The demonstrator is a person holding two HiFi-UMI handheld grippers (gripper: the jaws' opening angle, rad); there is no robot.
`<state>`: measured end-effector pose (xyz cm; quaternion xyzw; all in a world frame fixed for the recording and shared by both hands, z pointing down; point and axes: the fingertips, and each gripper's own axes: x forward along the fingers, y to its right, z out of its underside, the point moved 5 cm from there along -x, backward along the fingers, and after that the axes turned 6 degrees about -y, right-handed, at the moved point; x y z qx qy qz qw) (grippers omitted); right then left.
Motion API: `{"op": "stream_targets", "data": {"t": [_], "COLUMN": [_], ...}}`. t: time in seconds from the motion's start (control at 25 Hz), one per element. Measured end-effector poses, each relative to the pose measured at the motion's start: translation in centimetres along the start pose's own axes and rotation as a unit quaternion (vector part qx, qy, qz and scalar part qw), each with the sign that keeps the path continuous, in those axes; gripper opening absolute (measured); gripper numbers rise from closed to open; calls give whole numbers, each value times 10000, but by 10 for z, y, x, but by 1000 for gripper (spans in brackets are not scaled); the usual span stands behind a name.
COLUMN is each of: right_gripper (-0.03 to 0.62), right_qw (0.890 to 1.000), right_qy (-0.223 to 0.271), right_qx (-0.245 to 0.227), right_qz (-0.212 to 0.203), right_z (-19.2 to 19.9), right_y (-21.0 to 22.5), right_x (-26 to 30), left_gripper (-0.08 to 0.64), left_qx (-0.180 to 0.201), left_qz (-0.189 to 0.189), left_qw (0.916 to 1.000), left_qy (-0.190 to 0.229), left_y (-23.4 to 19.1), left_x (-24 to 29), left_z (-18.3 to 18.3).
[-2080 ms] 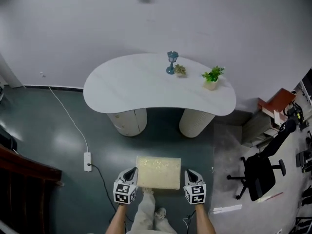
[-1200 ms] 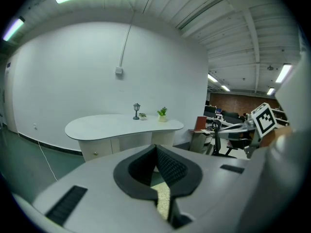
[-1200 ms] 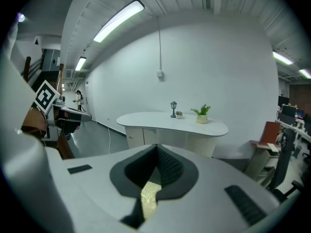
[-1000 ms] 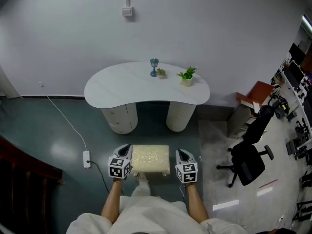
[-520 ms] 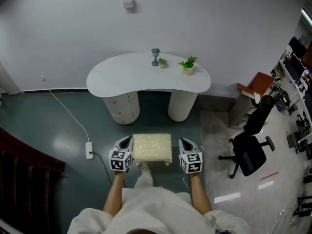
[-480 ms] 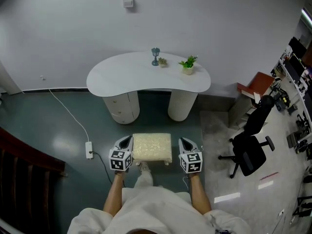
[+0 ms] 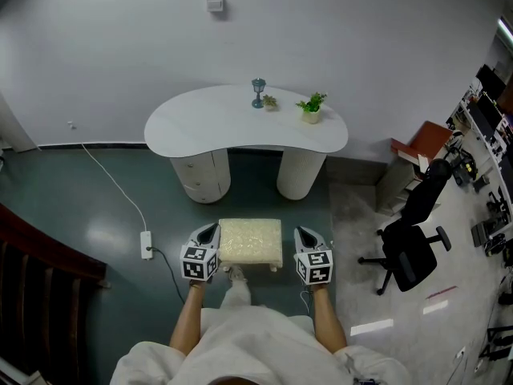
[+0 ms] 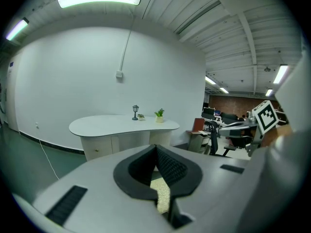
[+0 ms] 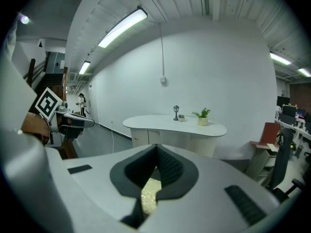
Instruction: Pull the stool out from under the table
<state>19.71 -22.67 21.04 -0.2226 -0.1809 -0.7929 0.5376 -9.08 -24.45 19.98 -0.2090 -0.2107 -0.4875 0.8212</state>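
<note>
The stool [image 7: 250,241], with a cream cushion, stands on the green floor in front of the white kidney-shaped table [image 7: 208,127], clear of its two round pedestals. My left gripper [image 7: 211,233] sits at the stool's left edge and my right gripper [image 7: 302,234] at its right edge. Whether they touch it I cannot tell. Both are shut, pads together with nothing between them. In the left gripper view the closed left gripper [image 8: 156,152] points at the table [image 8: 124,125], with the cushion [image 8: 163,198] showing below. The right gripper view shows the same: right gripper [image 9: 156,154], table [image 9: 175,125], cushion [image 9: 148,196].
A blue lamp figurine [image 7: 257,92] and a potted plant [image 7: 310,109] stand on the table. A power strip [image 7: 147,245] with its cable lies on the floor at the left. A black office chair [image 7: 413,251] stands at the right, and a dark wooden rail [image 7: 40,271] runs along the left.
Since two seconds ago the stool, with a gripper at each side, has come farther from the table. In the last half second nothing has visibly moved.
</note>
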Motion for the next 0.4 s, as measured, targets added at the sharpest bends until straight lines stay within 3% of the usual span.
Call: {"op": "stream_targets", "data": {"t": [0.4], "right_gripper": [-5], "right_qw": [10000], "right_qy": [-50], "right_qx": [53], "right_qz": [8], "right_z": [8], "right_y": [9], "right_x": [-3], "left_gripper": [11], "left_qx": [26], "left_qz": [-11], "left_qw": [10000], "left_qy": [-25], "left_y": [8], "left_x": [2], "left_z": [2]}}
